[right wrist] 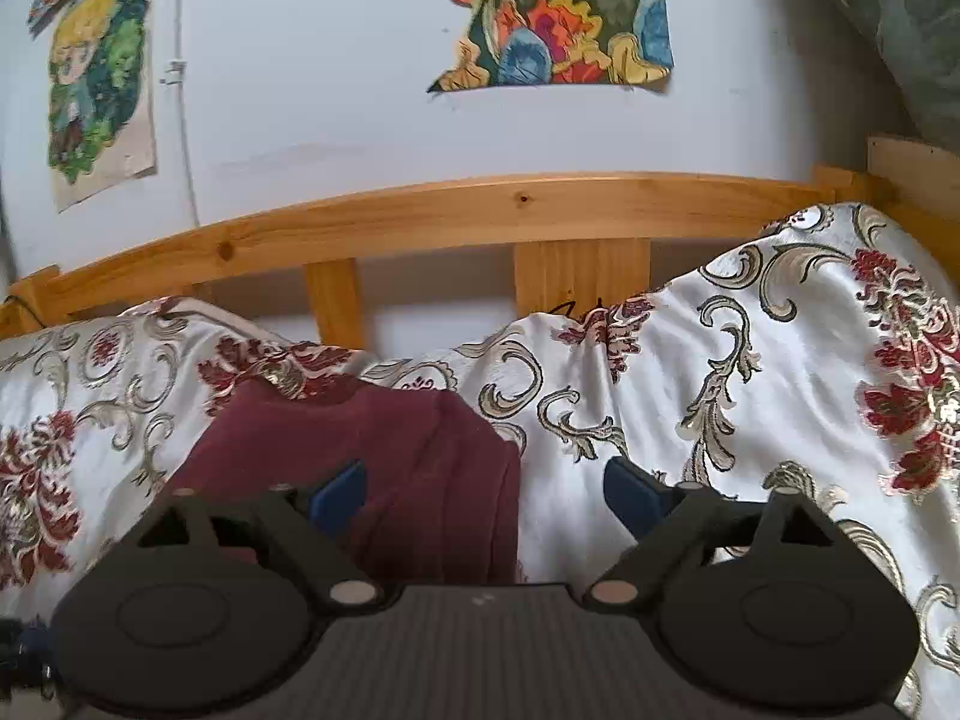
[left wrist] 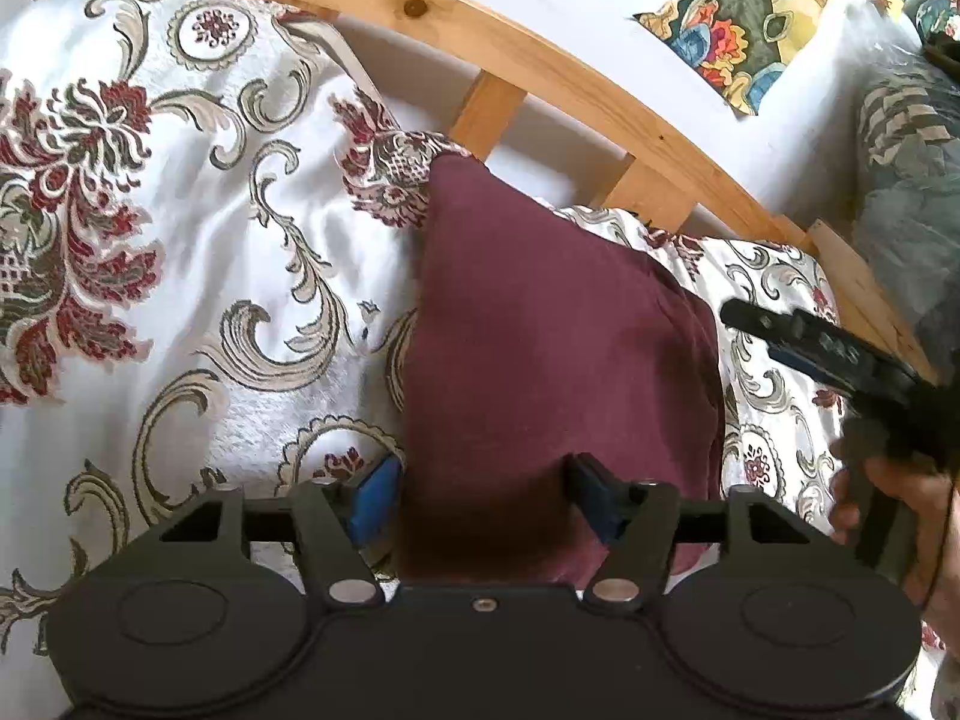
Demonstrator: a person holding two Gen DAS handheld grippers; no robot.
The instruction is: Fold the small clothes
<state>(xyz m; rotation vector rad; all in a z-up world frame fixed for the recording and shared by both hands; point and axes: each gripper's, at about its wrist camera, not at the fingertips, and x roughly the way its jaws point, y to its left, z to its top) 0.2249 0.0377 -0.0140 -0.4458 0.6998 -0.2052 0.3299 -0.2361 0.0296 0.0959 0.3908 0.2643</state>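
A maroon garment (left wrist: 540, 324) lies folded into a narrow strip on the floral bedspread (left wrist: 180, 240). My left gripper (left wrist: 483, 495) is open, its blue-padded fingers straddling the garment's near end. In the left wrist view the right gripper (left wrist: 750, 321) hovers at the garment's right edge, held by a hand (left wrist: 882, 510). In the right wrist view the garment (right wrist: 384, 450) lies at lower left, and my right gripper (right wrist: 486, 492) is open above its right edge, one finger over the cloth and one over the bedspread (right wrist: 780, 390).
A wooden bed rail (left wrist: 540, 54) with slats runs behind the bedspread, also in the right wrist view (right wrist: 480, 210). Colourful pictures (right wrist: 558, 18) hang on the white wall. A grey patterned cushion (left wrist: 906, 180) sits at the far right.
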